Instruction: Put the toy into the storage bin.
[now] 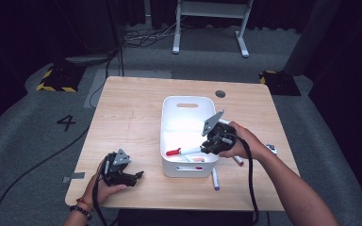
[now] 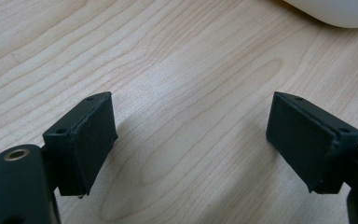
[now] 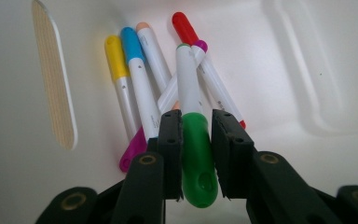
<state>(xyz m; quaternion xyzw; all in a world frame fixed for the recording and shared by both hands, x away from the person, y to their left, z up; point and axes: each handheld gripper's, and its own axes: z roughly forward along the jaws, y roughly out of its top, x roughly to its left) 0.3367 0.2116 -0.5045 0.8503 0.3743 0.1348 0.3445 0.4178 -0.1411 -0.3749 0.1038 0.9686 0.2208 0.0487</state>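
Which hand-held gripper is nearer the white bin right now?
Right. The right hand-held gripper reaches over the white bin, with a green-capped marker between its jaws. The left hand-held gripper rests on the table, apart from the bin.

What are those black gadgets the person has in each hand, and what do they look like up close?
Each is a black handheld gripper: the left gripper and the right gripper. Both carry a grey three-cornered plate on top and trail a black cable. Their two jaws end in flat, dark rectangular pads held by small screws. The person's forearms are bare, with a beaded bracelet on the left wrist.
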